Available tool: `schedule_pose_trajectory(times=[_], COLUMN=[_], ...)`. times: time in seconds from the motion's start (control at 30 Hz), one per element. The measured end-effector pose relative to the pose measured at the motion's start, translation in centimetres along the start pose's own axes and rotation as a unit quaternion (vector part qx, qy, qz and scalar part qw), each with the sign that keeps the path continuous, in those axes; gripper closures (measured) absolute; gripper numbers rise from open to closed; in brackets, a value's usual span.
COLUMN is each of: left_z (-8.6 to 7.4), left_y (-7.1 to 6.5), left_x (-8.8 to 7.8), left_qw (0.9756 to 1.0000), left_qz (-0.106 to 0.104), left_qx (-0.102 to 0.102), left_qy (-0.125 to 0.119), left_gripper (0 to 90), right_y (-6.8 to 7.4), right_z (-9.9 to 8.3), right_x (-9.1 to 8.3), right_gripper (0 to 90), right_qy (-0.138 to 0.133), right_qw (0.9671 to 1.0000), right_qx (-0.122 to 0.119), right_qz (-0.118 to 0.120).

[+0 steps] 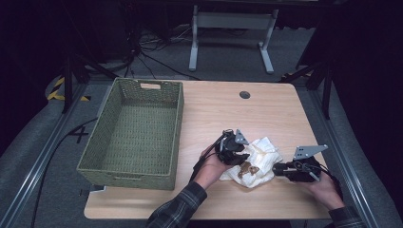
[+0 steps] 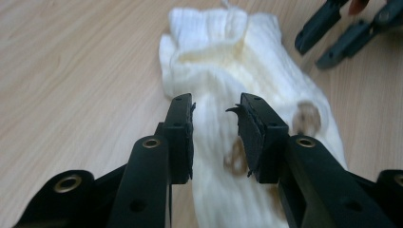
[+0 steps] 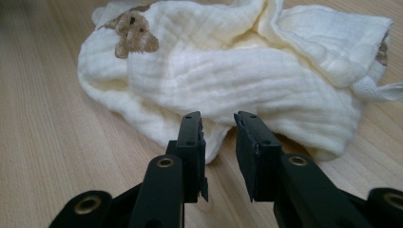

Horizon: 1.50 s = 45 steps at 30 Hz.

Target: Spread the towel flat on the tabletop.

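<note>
Cream-white crinkled muslin cloth with brown bear prints (image 1: 254,161), lying bunched and loosely folded on the pale wooden table (image 1: 266,114), lower right of centre in the high view, well apart from the green woven rectangular basket (image 1: 138,133) at left. Risks, as judged: pinching only a top layer and so unrolling the bundle on lifting; dragging a trailing edge across the table; snagging the small white tape loop (image 3: 378,90) at the right edge of the right gripper view. Left gripper (image 2: 216,123) above the cloth, jaws narrowly parted, cloth seen through the gap, nothing pressed. Right gripper (image 3: 218,137) just short of the cloth's near edge, jaws likewise narrowly parted, holding nothing.
</note>
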<state>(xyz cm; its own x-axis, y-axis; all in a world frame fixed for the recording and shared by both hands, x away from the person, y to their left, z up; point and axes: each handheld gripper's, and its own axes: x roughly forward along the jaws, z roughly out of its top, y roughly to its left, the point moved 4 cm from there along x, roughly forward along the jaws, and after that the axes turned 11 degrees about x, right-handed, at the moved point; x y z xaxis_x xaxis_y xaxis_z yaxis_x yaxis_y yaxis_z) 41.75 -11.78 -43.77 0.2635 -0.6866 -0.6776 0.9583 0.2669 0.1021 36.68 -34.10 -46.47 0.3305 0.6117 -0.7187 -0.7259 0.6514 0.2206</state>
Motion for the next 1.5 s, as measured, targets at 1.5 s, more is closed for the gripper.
schedule_pose_trajectory(times=[1.5], left_z=[-3.6], left_y=[5.4], left_x=[-1.5], left_qw=[0.989], left_qz=[0.086], left_qx=[-0.12], left_qy=[0.012], left_gripper=[88.0], right_y=[-0.3], right_z=[0.1], right_x=[0.4], right_gripper=[69.3], right_qy=[0.003], right_qw=[1.0], right_qx=[0.002], right_qz=[0.0])
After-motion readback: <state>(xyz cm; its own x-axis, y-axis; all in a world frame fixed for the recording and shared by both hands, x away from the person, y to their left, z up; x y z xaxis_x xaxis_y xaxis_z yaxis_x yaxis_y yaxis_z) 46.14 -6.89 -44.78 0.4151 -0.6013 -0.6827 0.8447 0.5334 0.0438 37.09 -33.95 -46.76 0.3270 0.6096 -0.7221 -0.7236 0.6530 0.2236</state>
